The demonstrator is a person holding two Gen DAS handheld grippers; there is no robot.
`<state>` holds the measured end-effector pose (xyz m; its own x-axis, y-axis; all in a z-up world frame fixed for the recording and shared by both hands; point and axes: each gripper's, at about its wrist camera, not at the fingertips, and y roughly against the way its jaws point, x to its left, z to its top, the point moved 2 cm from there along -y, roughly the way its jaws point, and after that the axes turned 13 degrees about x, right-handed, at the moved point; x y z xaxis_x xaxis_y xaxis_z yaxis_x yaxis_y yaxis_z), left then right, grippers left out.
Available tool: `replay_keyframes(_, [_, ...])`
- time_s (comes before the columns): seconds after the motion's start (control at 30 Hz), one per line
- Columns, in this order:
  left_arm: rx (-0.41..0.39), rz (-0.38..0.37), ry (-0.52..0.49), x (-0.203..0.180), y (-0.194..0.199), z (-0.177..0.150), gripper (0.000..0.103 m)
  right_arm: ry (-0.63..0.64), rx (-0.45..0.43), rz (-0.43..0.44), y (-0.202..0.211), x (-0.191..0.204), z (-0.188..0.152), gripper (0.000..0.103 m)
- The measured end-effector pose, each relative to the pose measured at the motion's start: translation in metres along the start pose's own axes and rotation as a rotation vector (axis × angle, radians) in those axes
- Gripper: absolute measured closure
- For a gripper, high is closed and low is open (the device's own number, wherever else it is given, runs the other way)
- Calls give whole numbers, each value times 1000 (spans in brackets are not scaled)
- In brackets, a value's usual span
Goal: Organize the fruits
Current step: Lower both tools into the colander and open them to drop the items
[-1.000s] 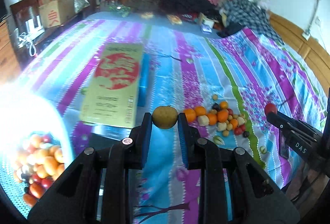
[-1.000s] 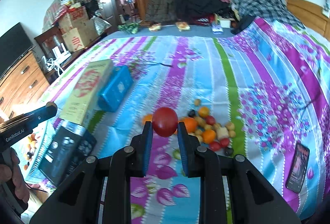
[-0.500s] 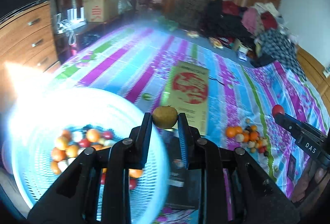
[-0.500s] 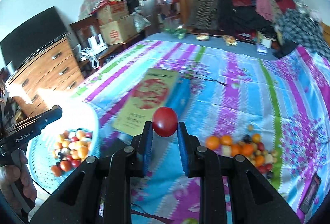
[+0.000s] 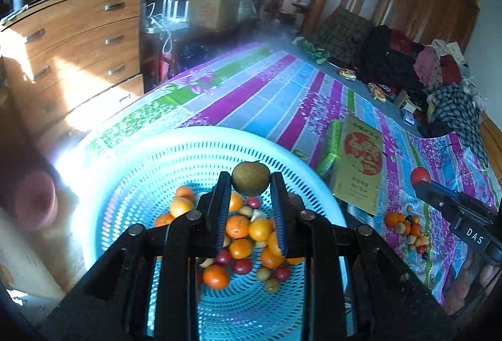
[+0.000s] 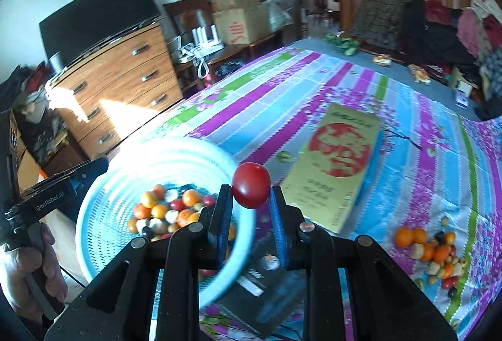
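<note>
Swinging away from the small pile of fruits [image 6: 429, 250] on the bed [image 6: 282, 96], which a second ago was lying just ahead of both cameras, and now arriving at the pale blue basket [image 5: 131, 171]. Left gripper [image 5: 250, 178] staying clamped on a brownish-green fruit [image 5: 251, 184], now hanging over the basket's inside, above the oranges and red fruits already collected there. Right gripper [image 6: 250, 189] likewise keeping its pads pressed on a red fruit [image 6: 251, 192], appearing near the basket's right edge, with the yellow box [image 6: 339, 165] behind it. Meaning for the task, as a judgement: carrying nearly finished, the left fruit seeming ready for letting go, the right one probably needing to come a little more over the basket first; many fruits still waiting on the bed. Both grippers pointing slanted downward and rolled to one side, so the room looking tilted; a hand [image 6: 28, 272] gripping the left handle low at the picture's left edge.
</note>
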<state>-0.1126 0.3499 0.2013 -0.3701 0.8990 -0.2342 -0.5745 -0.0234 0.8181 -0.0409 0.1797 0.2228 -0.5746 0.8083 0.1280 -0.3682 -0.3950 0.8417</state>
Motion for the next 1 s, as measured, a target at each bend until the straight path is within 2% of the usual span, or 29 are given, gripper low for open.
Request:
replay_keyframes(0.33, [41, 2, 61, 44, -8, -9, 77, 49, 84, 48, -35, 43, 8, 75])
replay_keyframes(0.63, [79, 4, 83, 65, -18, -14, 77, 56, 114, 50, -51, 54, 11, 75])
replay_keyframes(1.0, [83, -1, 92, 75, -16, -11, 77, 63, 130, 52, -61, 60, 13, 75])
